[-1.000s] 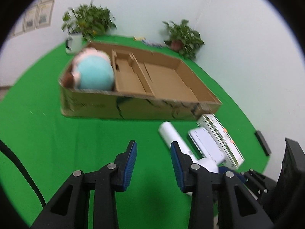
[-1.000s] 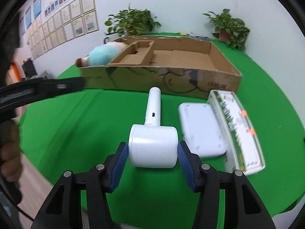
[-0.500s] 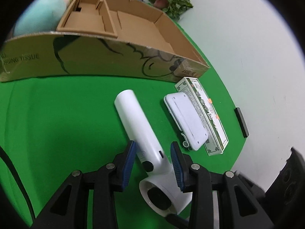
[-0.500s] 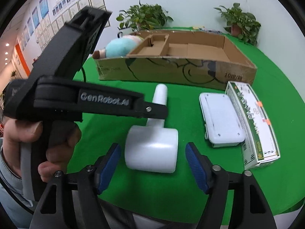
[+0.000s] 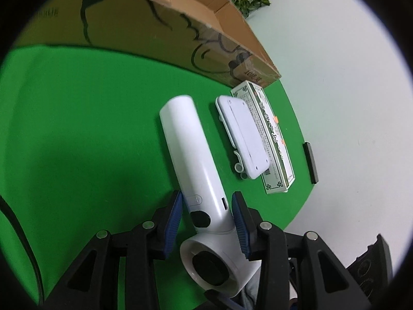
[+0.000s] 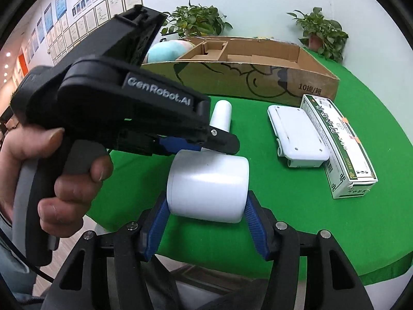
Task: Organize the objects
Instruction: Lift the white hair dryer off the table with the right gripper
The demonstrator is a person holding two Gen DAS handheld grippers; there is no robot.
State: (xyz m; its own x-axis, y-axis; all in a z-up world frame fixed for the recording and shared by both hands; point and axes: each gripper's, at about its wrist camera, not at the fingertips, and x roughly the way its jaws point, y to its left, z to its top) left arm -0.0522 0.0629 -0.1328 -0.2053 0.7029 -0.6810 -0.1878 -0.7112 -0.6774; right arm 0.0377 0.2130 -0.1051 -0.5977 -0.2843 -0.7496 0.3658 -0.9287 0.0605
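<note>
A smooth white plastic handheld fan [image 5: 192,170], with a long rounded handle and a short drum-shaped head, lies on the green felt-like tabletop [image 5: 82,129]. In the left wrist view its handle runs from the bottom centre up toward 11 o'clock. The left gripper [image 5: 206,215] straddles the handle's lower end beside the black round button; its ribbed blue pads [image 5: 173,215] stand narrow, a thin gap showing on the left side, while the right pad sits against the neck, so a firm grip cannot be told. In the right wrist view the right gripper [image 6: 205,215] brackets the fan's matte head [image 6: 207,184], both blue pads meeting its ends at medium spread. A bare hand [image 6: 49,170] at 9 o'clock wraps the left tool's black pistol handle, which slants down toward the fan. At 2 o'clock lie a flat white rounded plastic case [image 6: 296,137] and, touching its right, a long white-and-green printed carton [image 6: 338,144]. Behind, at 12 o'clock, stands an open brown corrugated cardboard box [image 6: 247,77] holding a fuzzy teal plush toy [image 6: 165,50].
</note>
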